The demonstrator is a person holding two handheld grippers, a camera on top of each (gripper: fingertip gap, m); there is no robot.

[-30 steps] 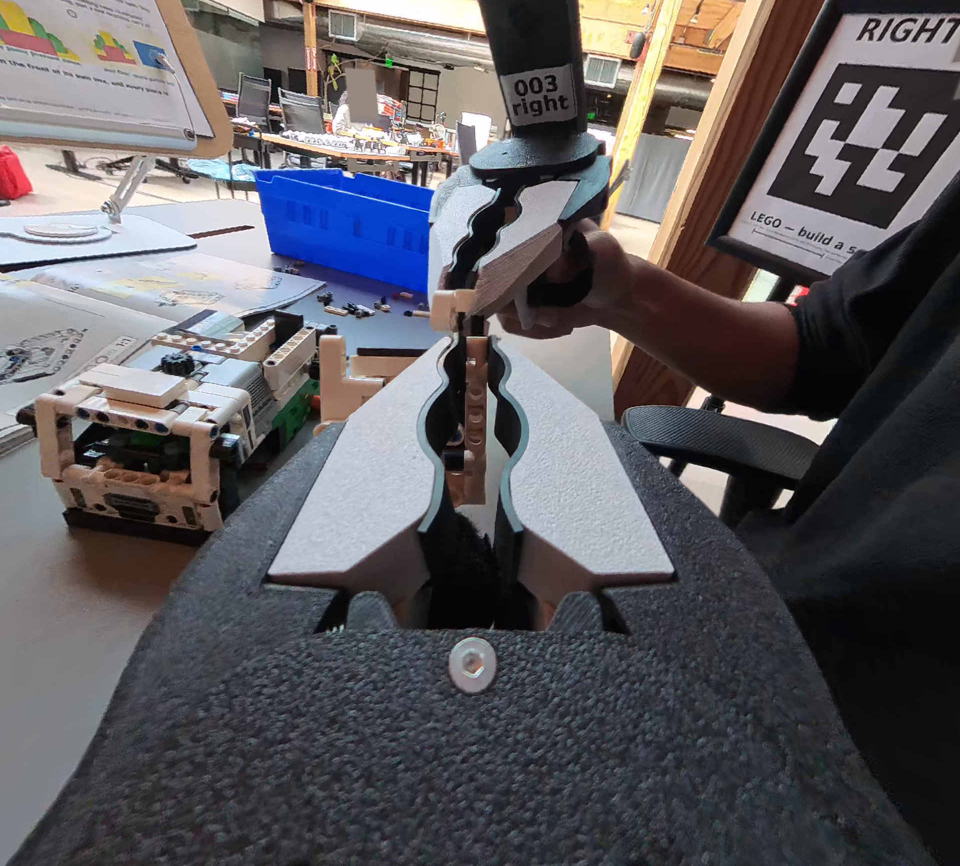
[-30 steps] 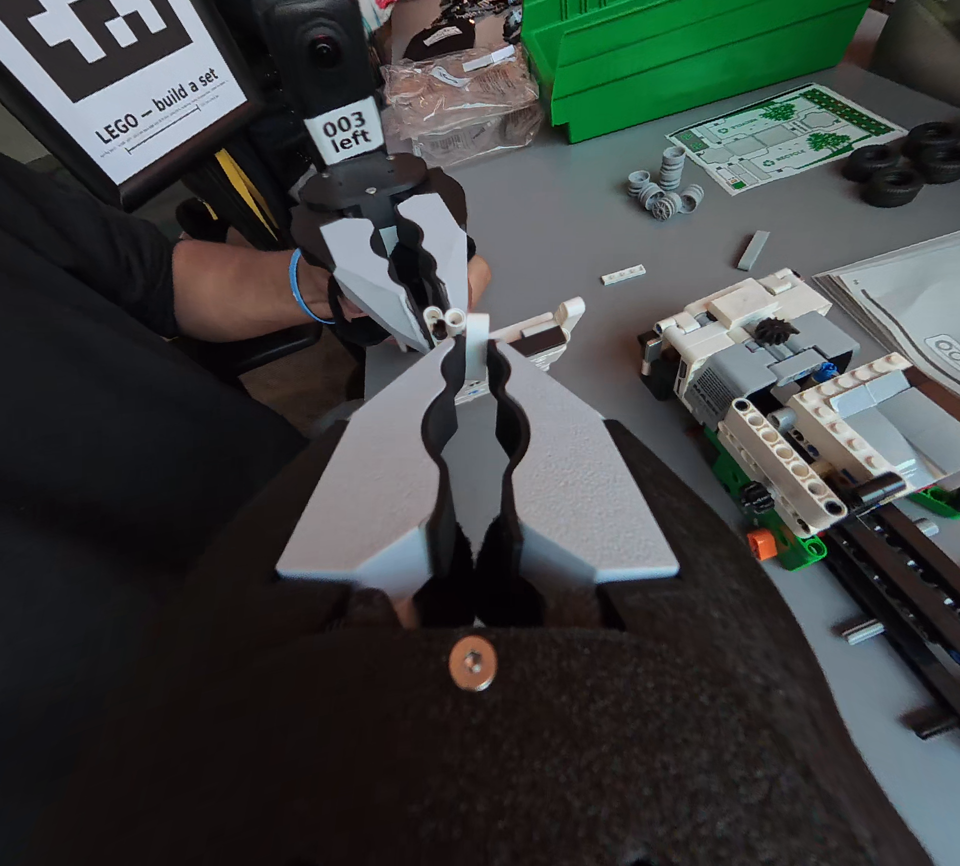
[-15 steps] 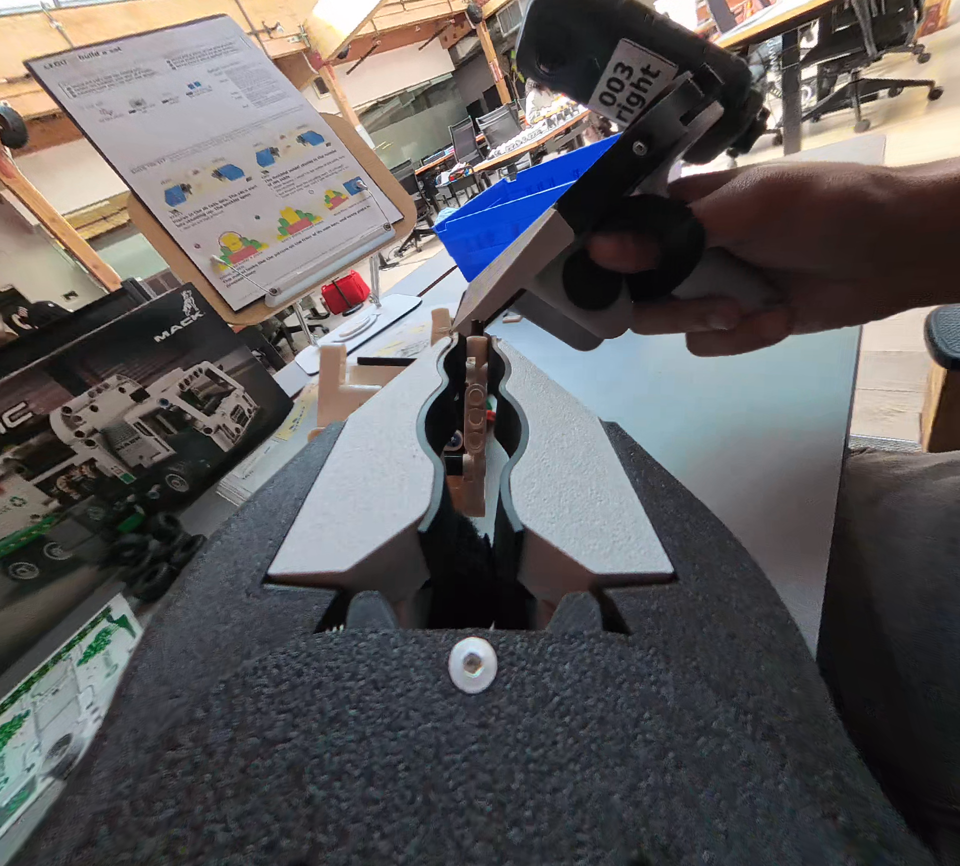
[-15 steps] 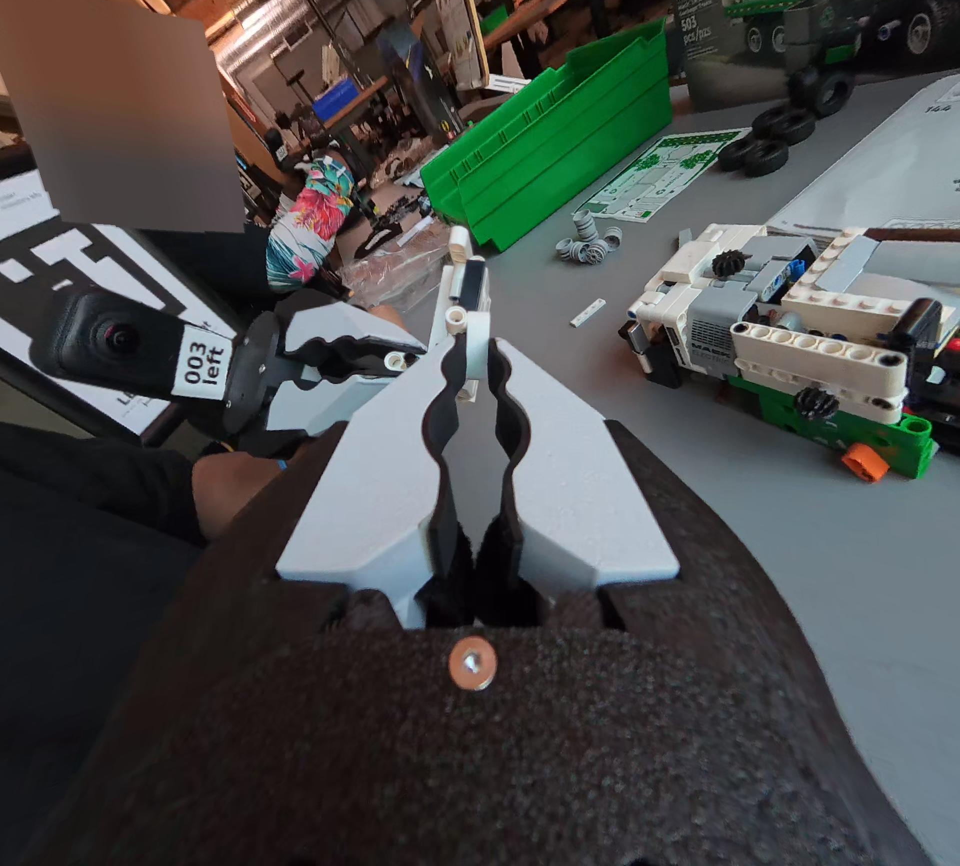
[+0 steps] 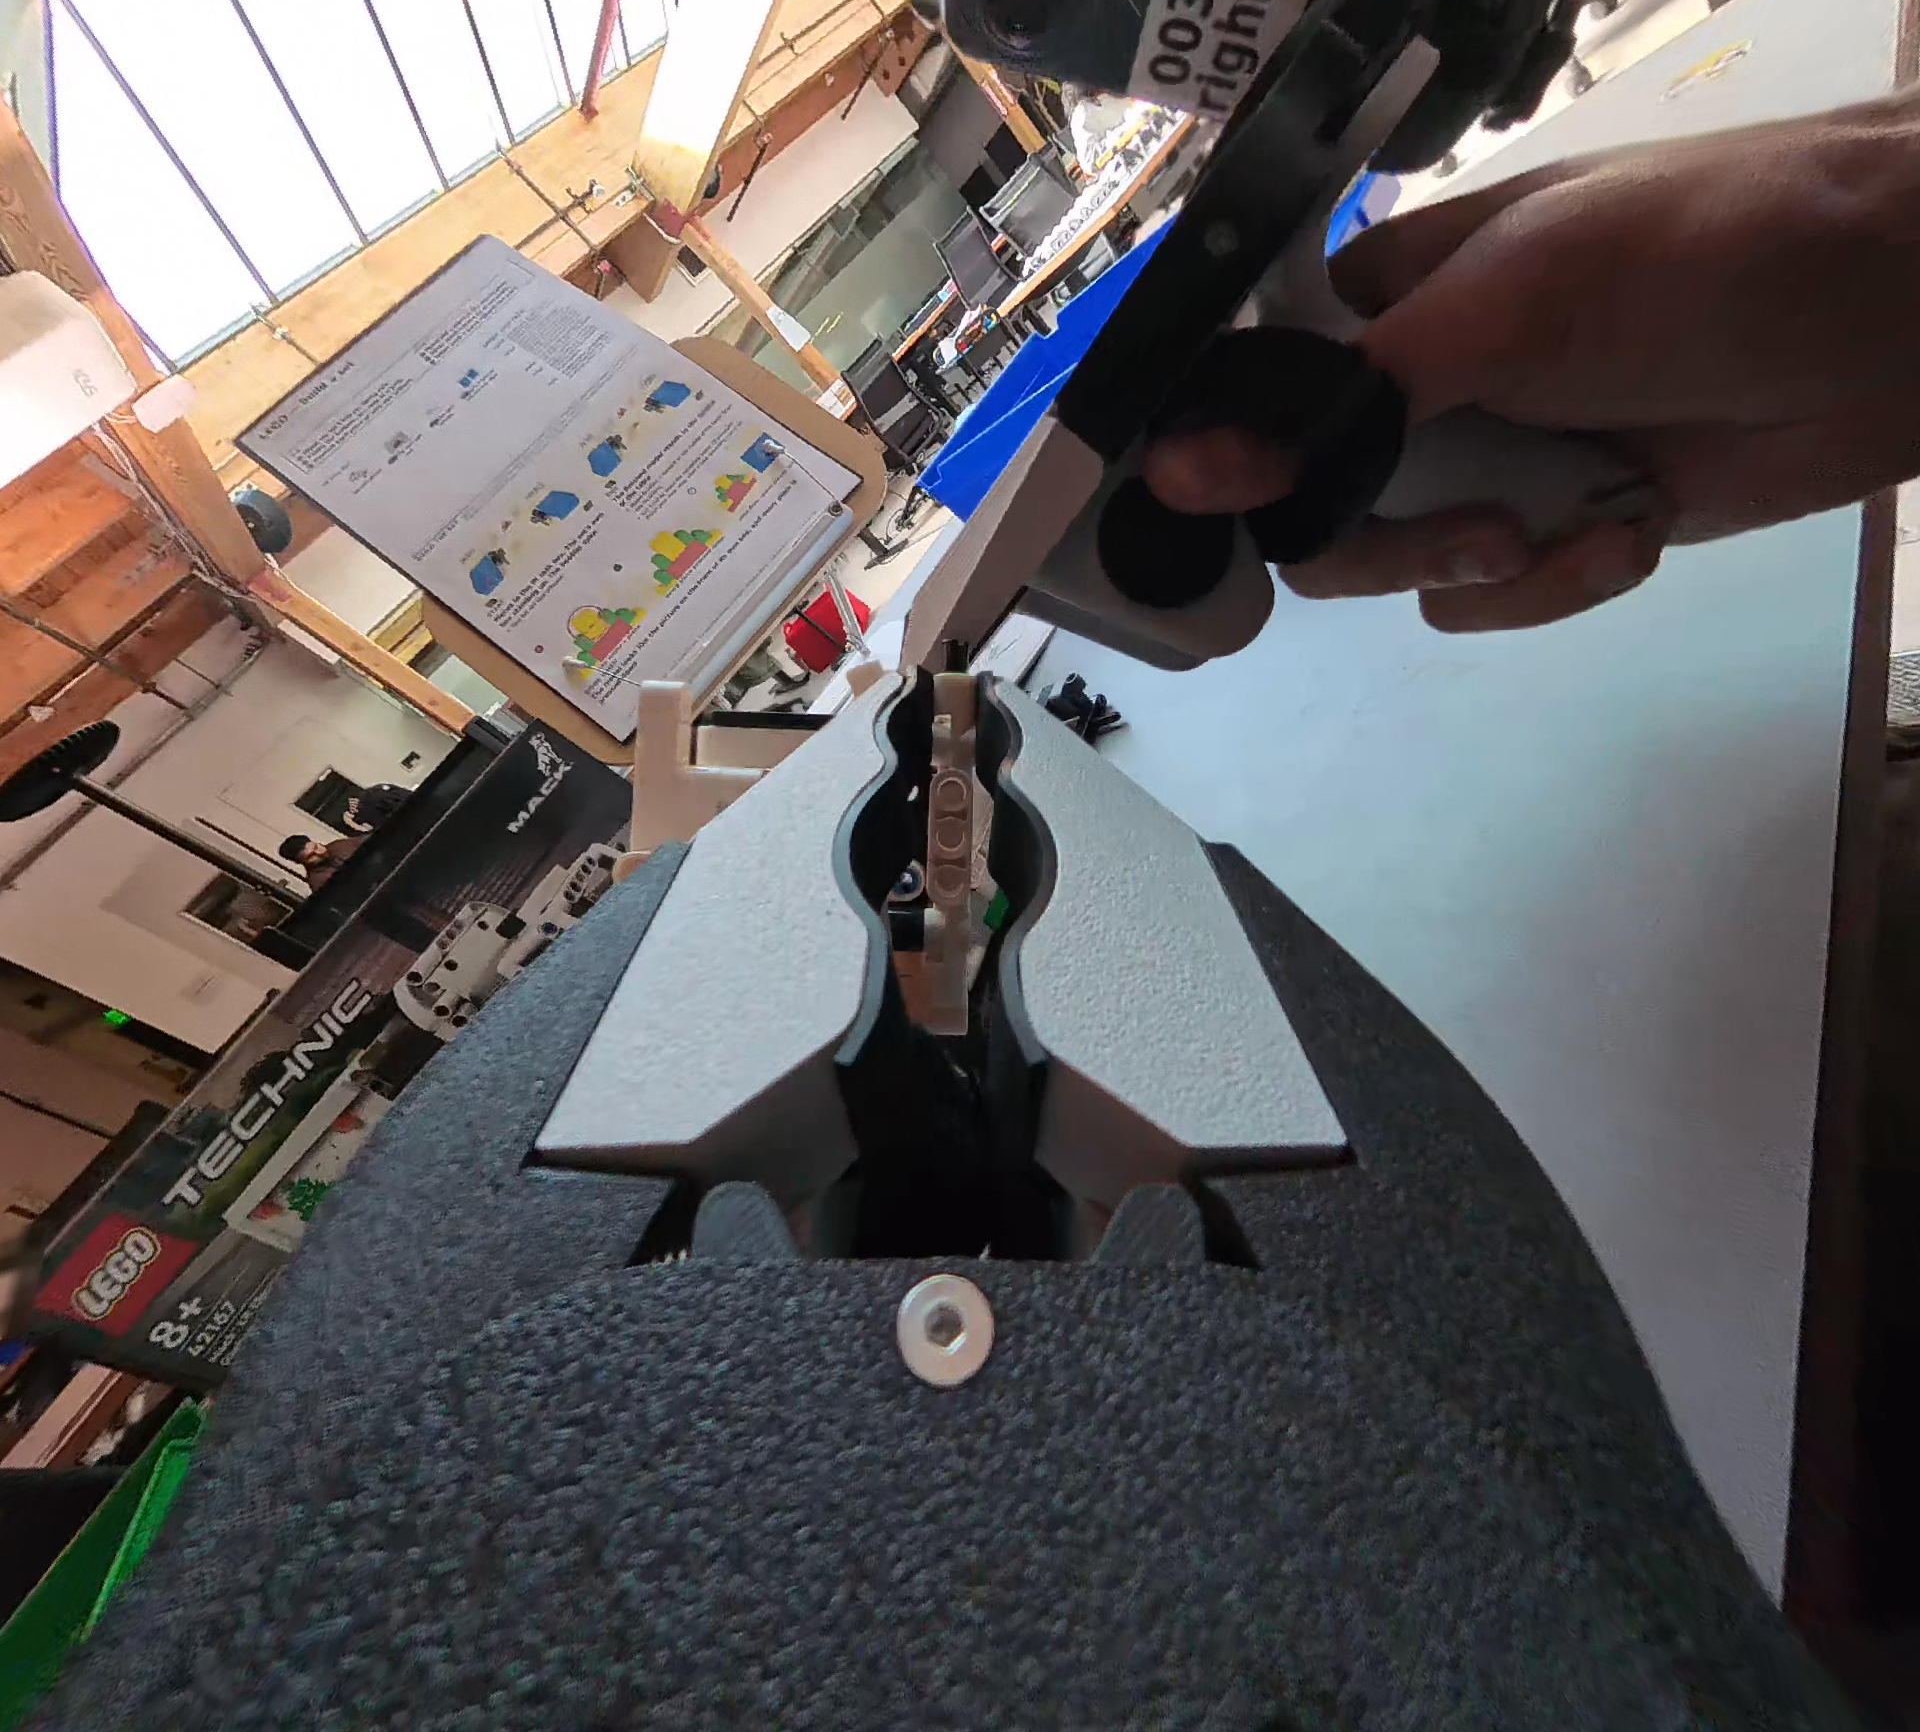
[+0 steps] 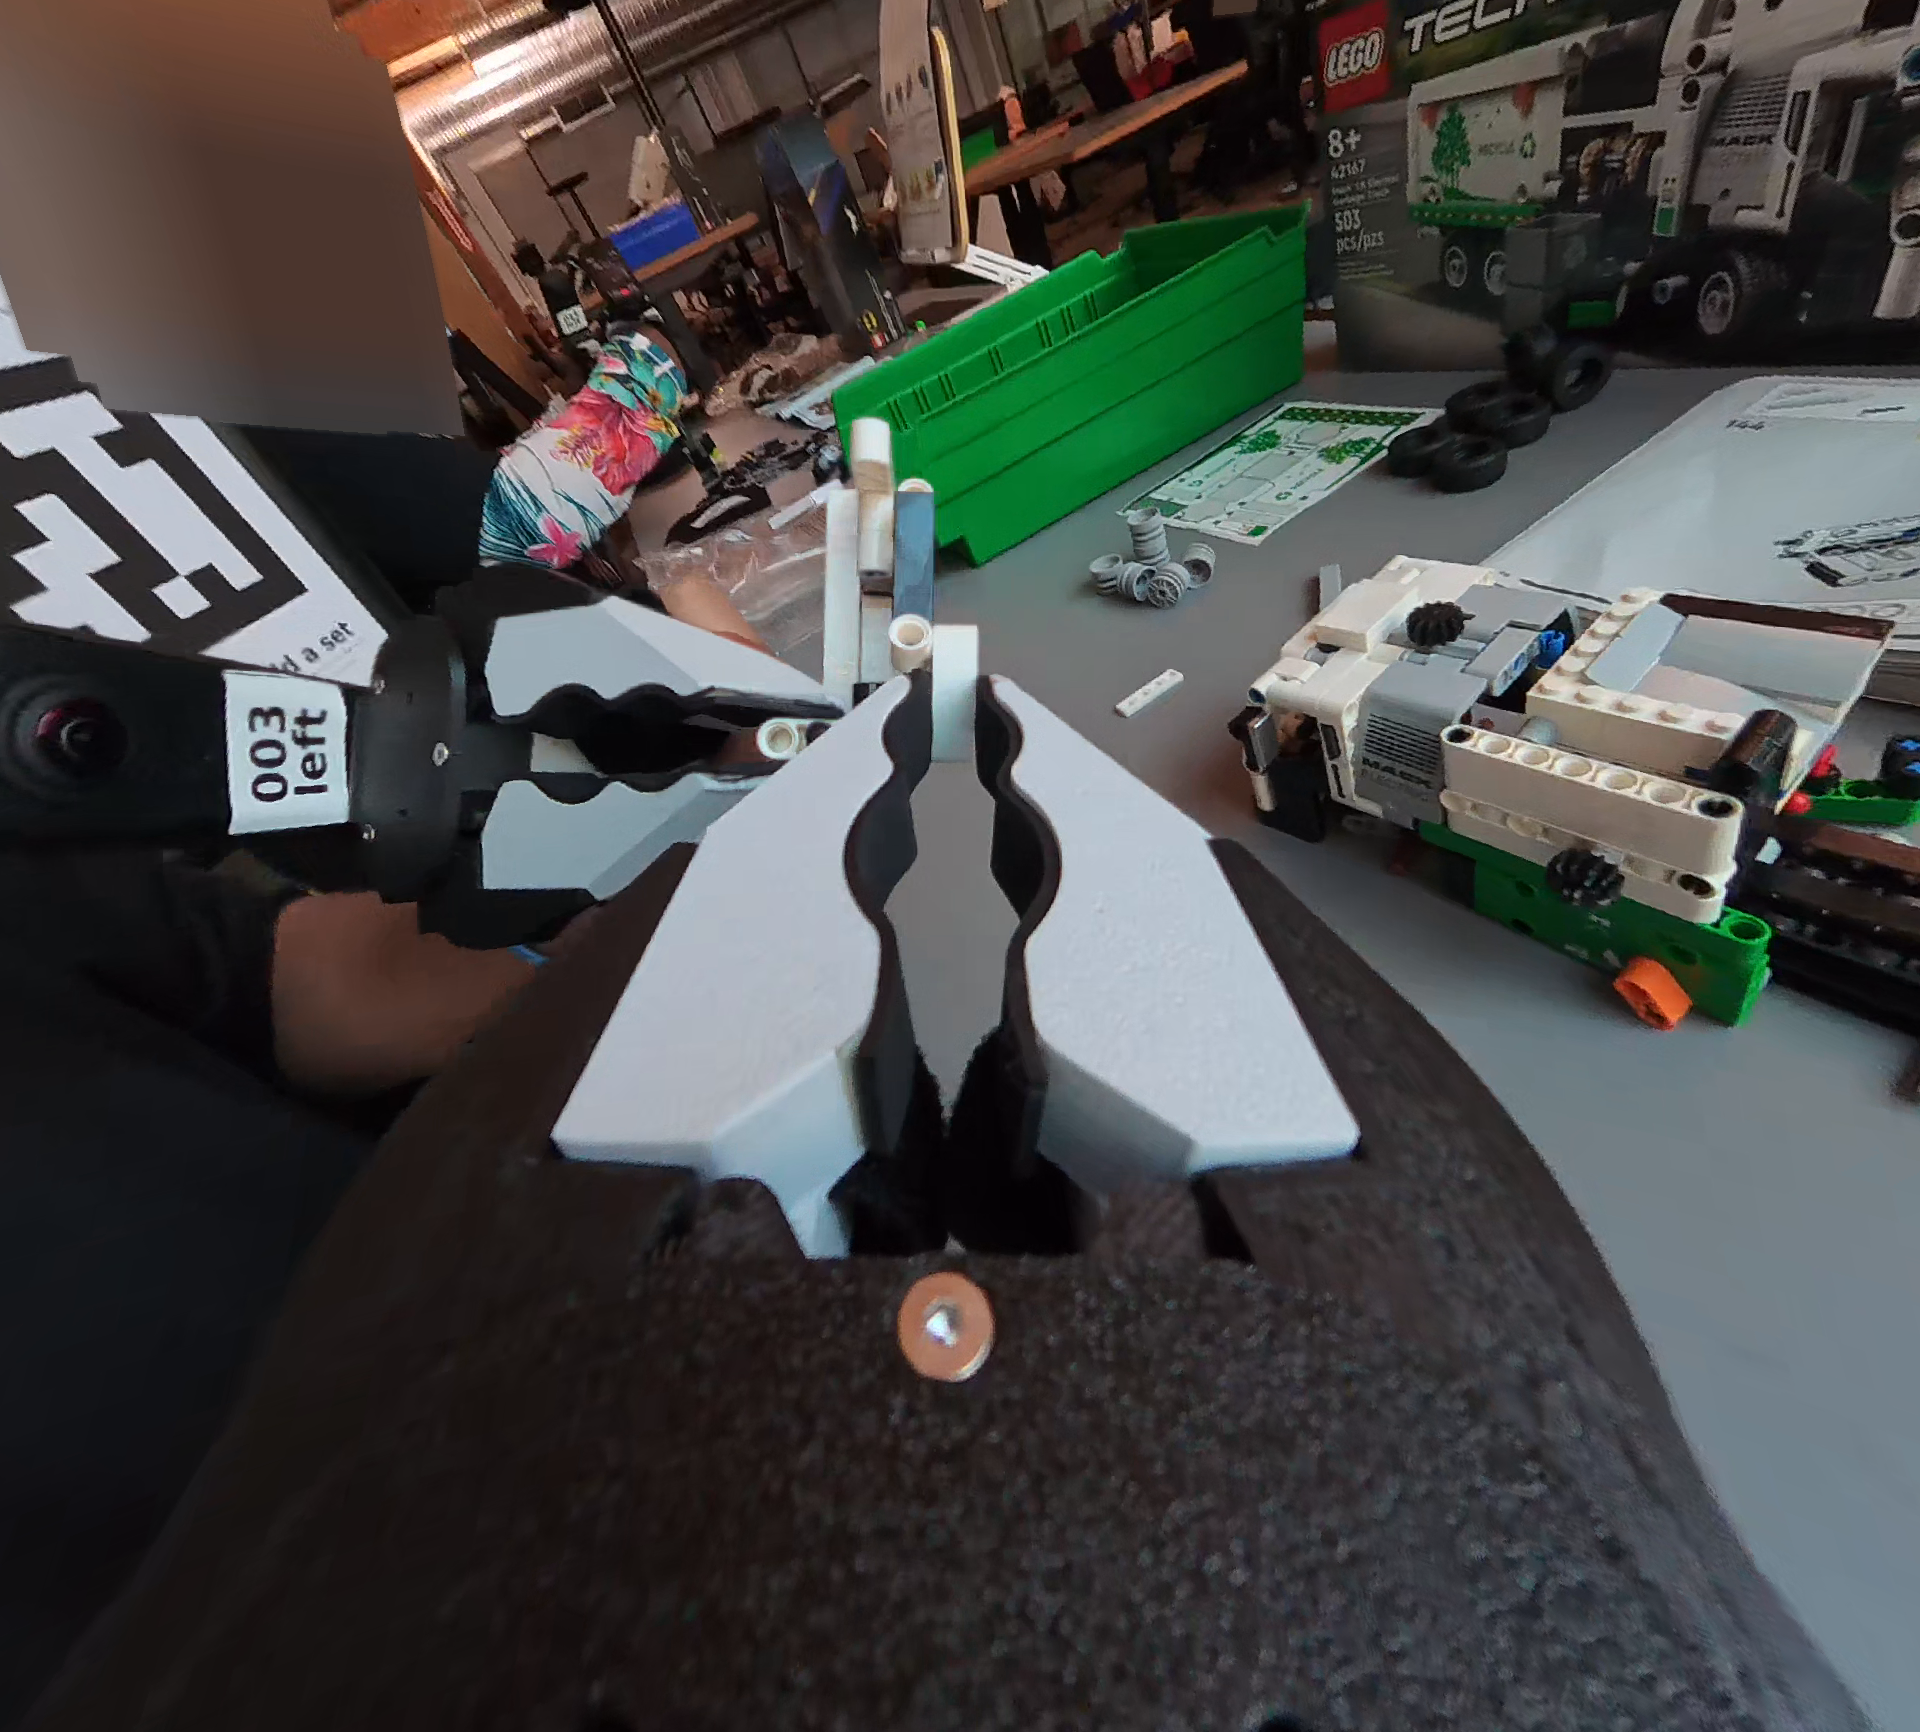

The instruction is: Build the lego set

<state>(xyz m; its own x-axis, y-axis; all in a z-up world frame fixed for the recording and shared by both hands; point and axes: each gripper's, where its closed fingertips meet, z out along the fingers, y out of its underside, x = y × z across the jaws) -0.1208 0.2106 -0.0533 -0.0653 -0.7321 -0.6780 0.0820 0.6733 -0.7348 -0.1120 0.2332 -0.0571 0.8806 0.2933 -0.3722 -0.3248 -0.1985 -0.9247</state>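
Clamping a white sub-assembly (image 5: 948, 861) above the table edge (image 5: 1839, 851), both grippers' fingers (image 6: 1091, 851) meet tip to tip.

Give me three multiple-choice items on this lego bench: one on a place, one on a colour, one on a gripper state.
1. Where is the half-built truck?
A. on the grey table
B. inside the bin
C. on top of the set box

2. What colour is the long bin behind the loose wheel hubs?
A. red
B. green
C. yellow

3. What is the left gripper doing?
A. hanging open and empty
B. lying on the table
C. shut on a white lego part

Answers: 1 A, the truck stands on the table right of the right gripper. 2 B, its walls are plain green. 3 C, the white lego part sits pinched between its fingers.
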